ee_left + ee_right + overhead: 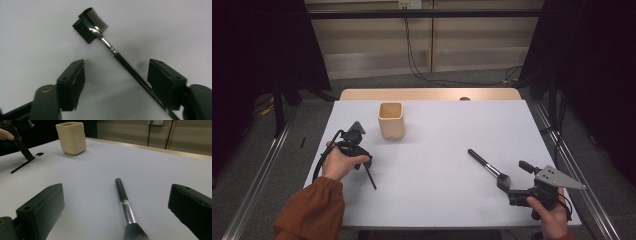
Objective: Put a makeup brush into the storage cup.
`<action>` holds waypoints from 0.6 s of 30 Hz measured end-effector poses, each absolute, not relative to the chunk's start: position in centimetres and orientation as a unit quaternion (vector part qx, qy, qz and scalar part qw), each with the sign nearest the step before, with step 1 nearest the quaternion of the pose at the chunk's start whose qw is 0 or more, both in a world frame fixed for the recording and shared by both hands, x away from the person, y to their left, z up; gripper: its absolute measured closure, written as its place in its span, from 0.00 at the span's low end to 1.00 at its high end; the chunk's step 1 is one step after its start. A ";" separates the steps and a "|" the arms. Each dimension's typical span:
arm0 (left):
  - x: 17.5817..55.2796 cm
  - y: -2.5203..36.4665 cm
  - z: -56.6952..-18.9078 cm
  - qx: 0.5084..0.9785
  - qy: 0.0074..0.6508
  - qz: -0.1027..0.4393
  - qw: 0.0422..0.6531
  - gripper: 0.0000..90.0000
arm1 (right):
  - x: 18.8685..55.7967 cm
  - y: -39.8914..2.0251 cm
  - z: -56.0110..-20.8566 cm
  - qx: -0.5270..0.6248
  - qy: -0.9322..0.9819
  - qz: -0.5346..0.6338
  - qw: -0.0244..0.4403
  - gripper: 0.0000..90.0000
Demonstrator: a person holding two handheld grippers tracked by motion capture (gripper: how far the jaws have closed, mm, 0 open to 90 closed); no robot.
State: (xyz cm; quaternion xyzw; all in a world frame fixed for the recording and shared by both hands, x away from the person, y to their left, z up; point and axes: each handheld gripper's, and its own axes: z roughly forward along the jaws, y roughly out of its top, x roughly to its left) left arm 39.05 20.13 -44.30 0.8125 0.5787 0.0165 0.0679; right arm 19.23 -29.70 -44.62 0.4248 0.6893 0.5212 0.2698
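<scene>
While the left gripper (116, 82) straddles the thin comb brush (105, 41) lying flat on the table (437, 200) — jaws apart, not yet pinching — the right gripper (117, 215) waits wide around the powder brush (125, 207), presumably bound for the cup (391, 120).

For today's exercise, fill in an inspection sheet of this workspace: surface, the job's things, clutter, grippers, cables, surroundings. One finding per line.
Surface: white table top, wooden edge at the far side.
Job's things: comb-and-brush tool lying flat near the left gripper; makeup brush lying flat near the right gripper; beige cup upright, apart from both.
Clutter: nothing seen.
Grippers: left gripper open, the tool's handle between its jaws, not pressed; right gripper open, jaws either side of the makeup brush.
Cables: black cables down the back wall onto the floor.
Surroundings: dark curtains either side.
</scene>
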 end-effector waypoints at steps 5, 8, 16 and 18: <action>39.3 19.8 -44.6 0.806 0.587 0.022 0.070 0.39 | 19.2 -29.7 -44.6 0.424 0.690 0.521 0.270 0.00; 39.5 19.8 -44.6 0.801 0.594 0.020 0.069 0.38 | 19.2 -29.7 -44.6 0.424 0.690 0.521 0.270 0.00; 39.6 19.5 -44.8 0.812 0.581 0.026 0.050 0.41 | 19.2 -29.7 -44.6 0.424 0.690 0.522 0.269 0.00; 39.5 19.4 -44.8 0.813 0.579 0.029 0.049 0.42 | 19.2 -29.7 -44.6 0.424 0.689 0.523 0.267 0.00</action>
